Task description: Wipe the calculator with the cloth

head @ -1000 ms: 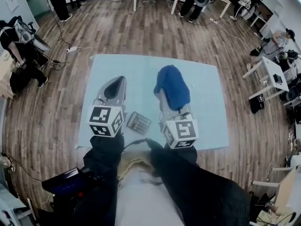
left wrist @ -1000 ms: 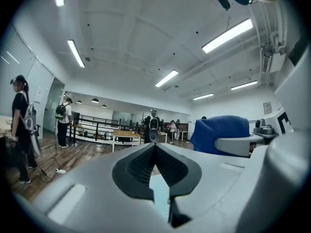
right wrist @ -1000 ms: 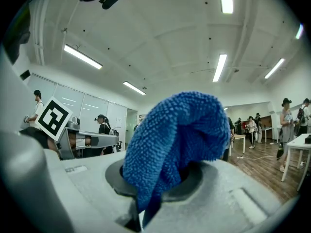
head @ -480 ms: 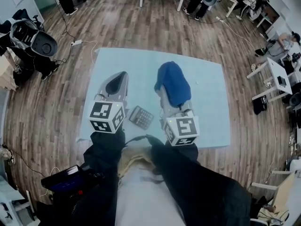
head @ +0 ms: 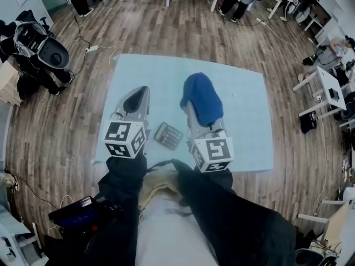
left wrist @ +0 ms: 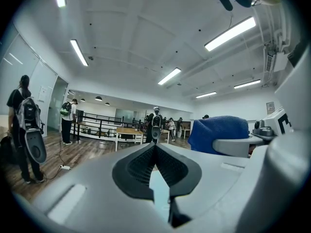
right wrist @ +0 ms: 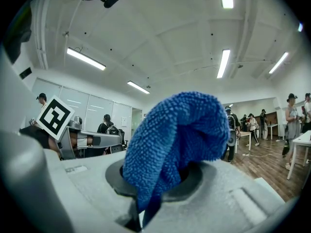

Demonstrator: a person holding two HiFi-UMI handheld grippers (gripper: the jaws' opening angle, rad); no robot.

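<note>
One pale blue table (head: pixel 166 73) carries everything. Two grippers reach over its near edge: the left gripper (left wrist: pixel 155 145) has its jaws brought together with nothing between them, and the right gripper (right wrist: pixel 167 176) has its jaws clamped on the one blue, nubbly cloth (head: pixel 203 98), bunched over their tips. One small dark calculator (head: pixel 168 136) lies flat and skewed between them, touched by neither.
</note>
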